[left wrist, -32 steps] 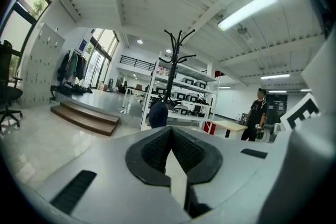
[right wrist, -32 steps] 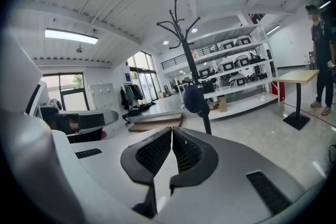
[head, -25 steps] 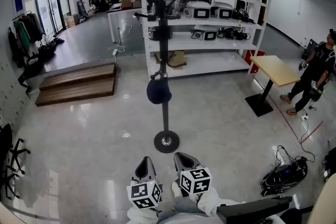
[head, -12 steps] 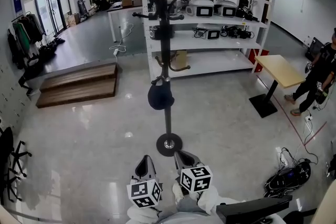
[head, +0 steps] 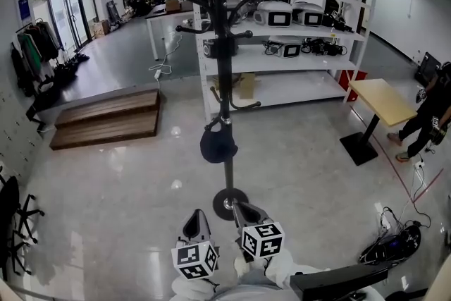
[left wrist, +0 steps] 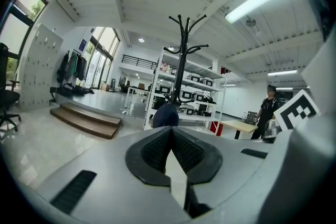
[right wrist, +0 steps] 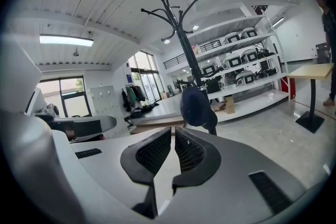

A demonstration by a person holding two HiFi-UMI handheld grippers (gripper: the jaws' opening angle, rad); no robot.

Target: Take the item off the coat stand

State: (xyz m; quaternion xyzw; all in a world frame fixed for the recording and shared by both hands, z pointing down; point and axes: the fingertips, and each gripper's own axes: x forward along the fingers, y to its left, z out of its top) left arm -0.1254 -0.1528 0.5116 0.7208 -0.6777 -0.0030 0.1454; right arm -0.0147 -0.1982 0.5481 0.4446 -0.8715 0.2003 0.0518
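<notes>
You hold the left gripper (head: pixel 196 216) and the right gripper (head: pixel 246 211) low in front of you, side by side and close together. Their marker cubes sit nearest your body, and your white sleeves (head: pixel 283 268) show just beneath them. Both grippers point forward and tip slightly downward, aimed at the coat stand (head: pixel 224 46).

The left gripper's fingers (left wrist: pixel 157 148) are closed, meeting at the tip with nothing between them. The right gripper's fingers (right wrist: pixel 153 150) are also closed, with only a hairline slit between them, and they hold nothing either.

The dark blue cap (head: pixel 218 144) hangs from a low hook on the stand's black pole, below the upper hooks and above the round base (head: pixel 224 195). In both gripper views it sits just above the fingertips and straight ahead, clear of the fingers and untouched. In the head view the right gripper's tip overlaps the near rim of the base, while the left one sits just to its left.

Behind the stand is a white shelving unit (head: pixel 296 60) loaded with equipment. A person (head: pixel 431 116) stands far off at the right edge.
</notes>
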